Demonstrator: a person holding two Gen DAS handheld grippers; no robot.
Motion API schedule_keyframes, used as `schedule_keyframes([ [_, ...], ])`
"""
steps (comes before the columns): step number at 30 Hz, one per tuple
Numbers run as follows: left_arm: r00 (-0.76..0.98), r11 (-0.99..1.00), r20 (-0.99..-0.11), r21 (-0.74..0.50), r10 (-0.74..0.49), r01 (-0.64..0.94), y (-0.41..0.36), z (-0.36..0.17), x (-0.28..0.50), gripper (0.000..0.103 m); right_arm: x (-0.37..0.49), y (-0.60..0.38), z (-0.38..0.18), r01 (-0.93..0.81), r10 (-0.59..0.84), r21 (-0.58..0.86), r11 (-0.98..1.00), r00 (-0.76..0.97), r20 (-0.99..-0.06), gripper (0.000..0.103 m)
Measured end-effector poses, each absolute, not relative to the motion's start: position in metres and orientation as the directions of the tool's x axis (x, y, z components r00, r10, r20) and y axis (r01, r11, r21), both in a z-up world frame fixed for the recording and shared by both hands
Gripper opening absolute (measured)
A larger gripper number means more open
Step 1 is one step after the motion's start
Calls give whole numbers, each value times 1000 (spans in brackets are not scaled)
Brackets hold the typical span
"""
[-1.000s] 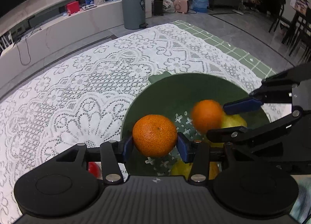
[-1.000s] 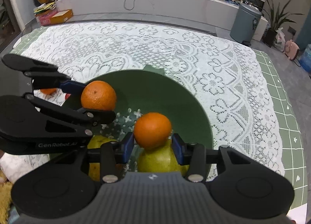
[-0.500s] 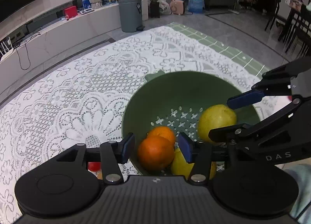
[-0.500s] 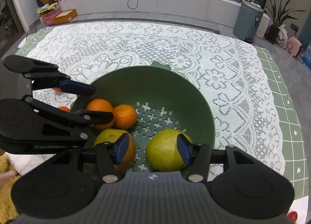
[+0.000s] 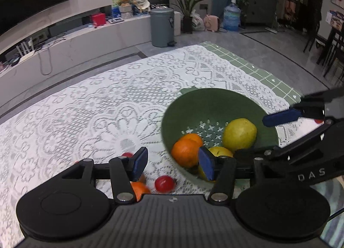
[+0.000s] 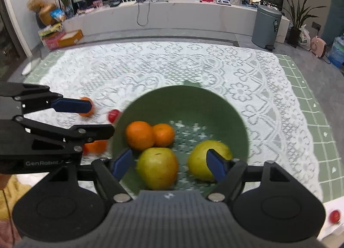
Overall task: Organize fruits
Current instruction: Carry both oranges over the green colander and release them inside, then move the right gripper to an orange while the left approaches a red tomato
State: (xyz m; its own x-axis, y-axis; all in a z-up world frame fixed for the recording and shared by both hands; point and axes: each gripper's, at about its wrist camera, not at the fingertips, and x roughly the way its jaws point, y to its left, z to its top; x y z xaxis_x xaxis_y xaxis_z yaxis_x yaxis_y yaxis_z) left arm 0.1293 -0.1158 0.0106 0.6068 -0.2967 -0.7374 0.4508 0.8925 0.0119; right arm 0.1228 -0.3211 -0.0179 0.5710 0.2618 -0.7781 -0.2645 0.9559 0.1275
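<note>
A green colander bowl [image 5: 204, 106] [image 6: 182, 101] stands on the lace cloth. It holds two oranges [image 5: 186, 153] [image 6: 139, 135] and two yellow-green fruits [image 5: 238, 134] [image 6: 158, 167]. My left gripper [image 5: 173, 163] hangs above the bowl's left rim and the cloth beside it. Its jaws are opening and nothing is between them. My right gripper [image 6: 169, 165] is above the near side of the bowl. Its jaws are opening wide and grip nothing; the yellow-green fruits lie below them.
Loose oranges [image 6: 87, 108] [image 5: 137, 190] and small red fruits [image 5: 164, 183] [image 6: 114, 115] lie on the white lace cloth [image 5: 107, 108] left of the bowl. Another red fruit [image 6: 334, 215] sits at the near right. A grey bin [image 6: 266, 26] stands beyond the table.
Both grippers let go of their oranges, which now lie in the bowl. Both jaws have spread and both grippers have drawn up and back; the left one has shifted left.
</note>
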Motion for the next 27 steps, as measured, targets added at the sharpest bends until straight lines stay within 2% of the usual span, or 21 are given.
schedule_keyframes([
  [13,674,942,-696,-9,-247,336,-57,22,87,64,77,-275,-24,-202,329,261,944,617,-715,78],
  [27,695,976,-691,-74,-198,205,8,-1,86,65,65,-216,-47,-226,303,203,953,659,-689,78],
])
